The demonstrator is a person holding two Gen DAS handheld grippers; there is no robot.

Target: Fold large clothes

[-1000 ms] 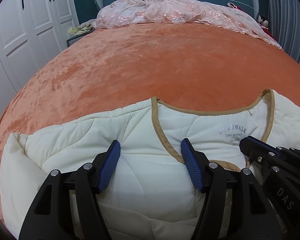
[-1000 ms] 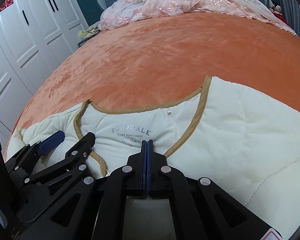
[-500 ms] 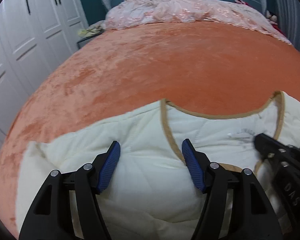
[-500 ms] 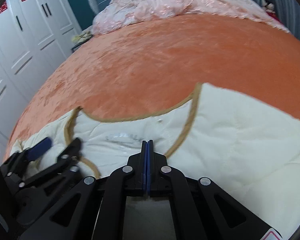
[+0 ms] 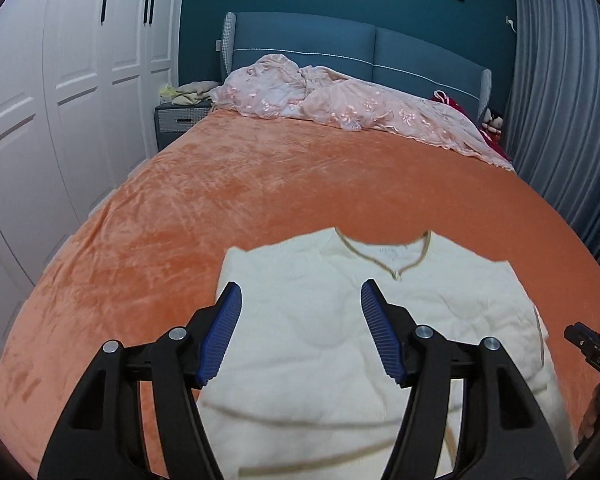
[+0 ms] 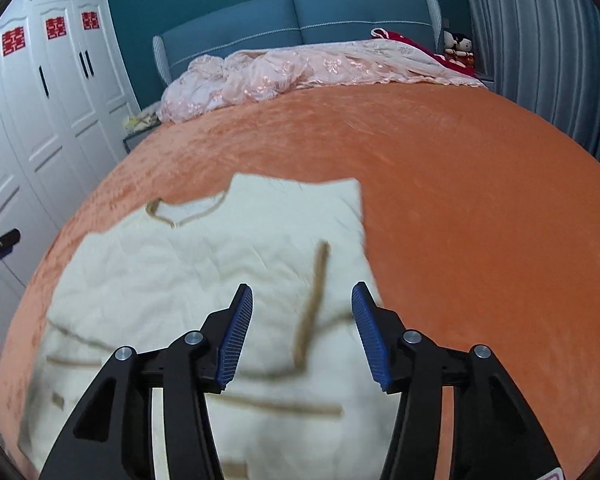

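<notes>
1. Now the cream jacket [image 5: 340,344] lies flat on the orange blanket [image 5: 228,192], at the end farthest from the blue headboard [image 5: 352,52], with its tan-trimmed neckline [image 5: 384,258] toward the headboard.
2. Above the jacket, the left gripper [image 5: 300,332] is released, its blue pads [image 5: 220,336] spread wide and holding nothing.
3. Likewise the right gripper [image 6: 302,336] is released over the jacket's right half, its pads [image 6: 236,336] apart and nothing between them.
4. A tan-edged flap [image 6: 312,300] lies folded across the jacket's front.
5. A pink lace cover [image 5: 340,100] is bunched against the headboard.
6. White wardrobe doors [image 5: 60,80] stand left of the headboard, gray curtains [image 5: 564,100] right of it.
</notes>
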